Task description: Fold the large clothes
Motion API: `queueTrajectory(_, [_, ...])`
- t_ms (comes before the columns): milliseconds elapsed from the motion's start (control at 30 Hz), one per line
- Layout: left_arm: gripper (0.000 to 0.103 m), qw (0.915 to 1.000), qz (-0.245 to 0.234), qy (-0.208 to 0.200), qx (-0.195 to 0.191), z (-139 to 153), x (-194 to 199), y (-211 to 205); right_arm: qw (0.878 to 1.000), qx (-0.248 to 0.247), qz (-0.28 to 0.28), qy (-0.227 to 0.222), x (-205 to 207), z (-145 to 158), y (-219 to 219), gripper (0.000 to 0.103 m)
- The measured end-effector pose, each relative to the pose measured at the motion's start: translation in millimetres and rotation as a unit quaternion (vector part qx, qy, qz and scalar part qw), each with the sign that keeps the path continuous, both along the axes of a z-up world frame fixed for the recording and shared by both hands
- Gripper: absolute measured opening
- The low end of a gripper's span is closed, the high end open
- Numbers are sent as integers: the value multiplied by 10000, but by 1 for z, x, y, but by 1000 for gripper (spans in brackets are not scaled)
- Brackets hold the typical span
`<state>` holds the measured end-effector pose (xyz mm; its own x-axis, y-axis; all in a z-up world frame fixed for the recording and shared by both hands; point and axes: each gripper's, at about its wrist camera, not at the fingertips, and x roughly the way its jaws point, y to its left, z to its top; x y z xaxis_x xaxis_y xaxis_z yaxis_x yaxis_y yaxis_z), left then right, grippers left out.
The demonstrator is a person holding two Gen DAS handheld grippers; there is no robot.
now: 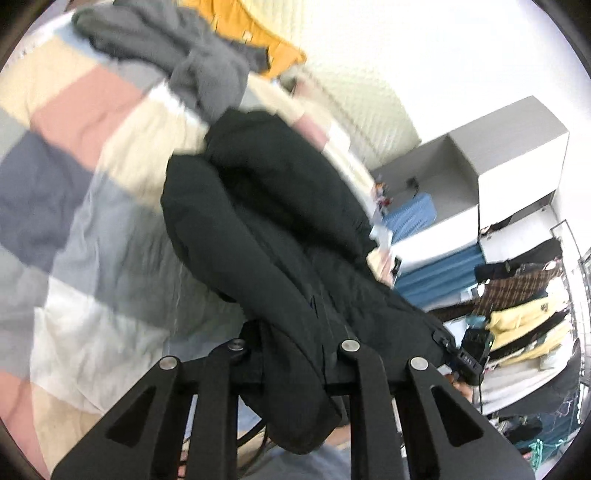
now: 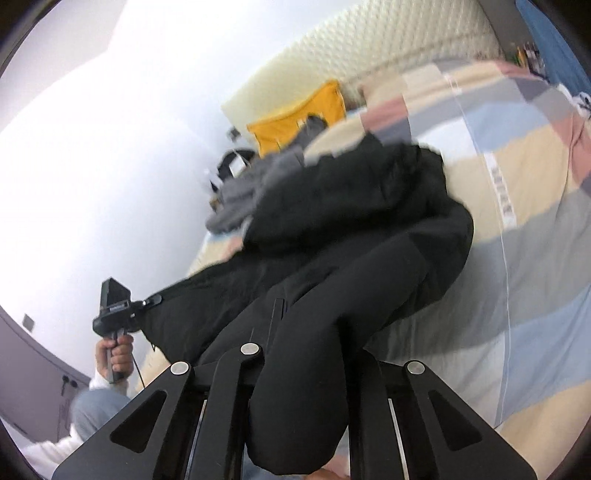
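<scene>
A black padded jacket [image 1: 266, 206] hangs bunched between both grippers, its far end resting on the patchwork duvet [image 1: 74, 155]. In the left wrist view my left gripper [image 1: 295, 354] is shut on the jacket's near edge, and the cloth drapes over the fingertips and hides them. The right gripper [image 1: 448, 341] shows at the right, clamped on the same edge. In the right wrist view my right gripper [image 2: 306, 354] is shut on a thick fold of the jacket [image 2: 362, 236]. The left gripper [image 2: 147, 301] pinches the hem at the left, held by a hand [image 2: 114, 350].
A grey garment [image 1: 177, 48] and a yellow one [image 1: 258, 33] lie at the head of the bed by the cream headboard [image 1: 362, 92]. A white cabinet [image 1: 517, 147] and a crowded clothes rack [image 1: 524, 306] stand to the right.
</scene>
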<state>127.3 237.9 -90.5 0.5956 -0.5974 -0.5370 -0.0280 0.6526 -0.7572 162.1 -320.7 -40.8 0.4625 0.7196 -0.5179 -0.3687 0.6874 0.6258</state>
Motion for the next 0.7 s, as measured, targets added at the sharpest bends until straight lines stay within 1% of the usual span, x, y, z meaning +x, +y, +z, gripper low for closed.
queueTrajectory(67, [17,9999,82,-124,-54,16,4,1,9998,31,-65,-170,-5,22,-8,9])
queueTrajectory(100, [17,9997,119,-227,-55,29,3,3,9997,61,-104,-220,-4,28,-11,9])
queueTrajectory(133, [17,9995,140,-281,-49,34,1,5,9995,93,-129,-258,0,33,-3,9])
queueTrajectory(167, [17,9993,167,-330,-62,42,-3,21,9992,135,-161,-332,-6,43,-6,9])
queueTrajectory(200, [17,9991,182,-383,-77,52,-6,23,9990,164,-189,-359,-7,48,-2,9])
queueTrajectory(300, [17,9987,181,-450,-134,66,-16,27,9983,300,-243,-425,-19,64,-4,9])
queueTrajectory(400, [17,9986,158,-420,-273,73,-29,31,9977,444,-325,-387,-33,78,-7,9])
queueTrajectory(500, [17,9989,118,-335,-306,82,-40,29,9973,515,-351,-382,-48,88,-12,9])
queueTrajectory(700, [17,9995,-25,-241,-208,104,-66,20,9968,516,-382,-483,-84,108,-23,9])
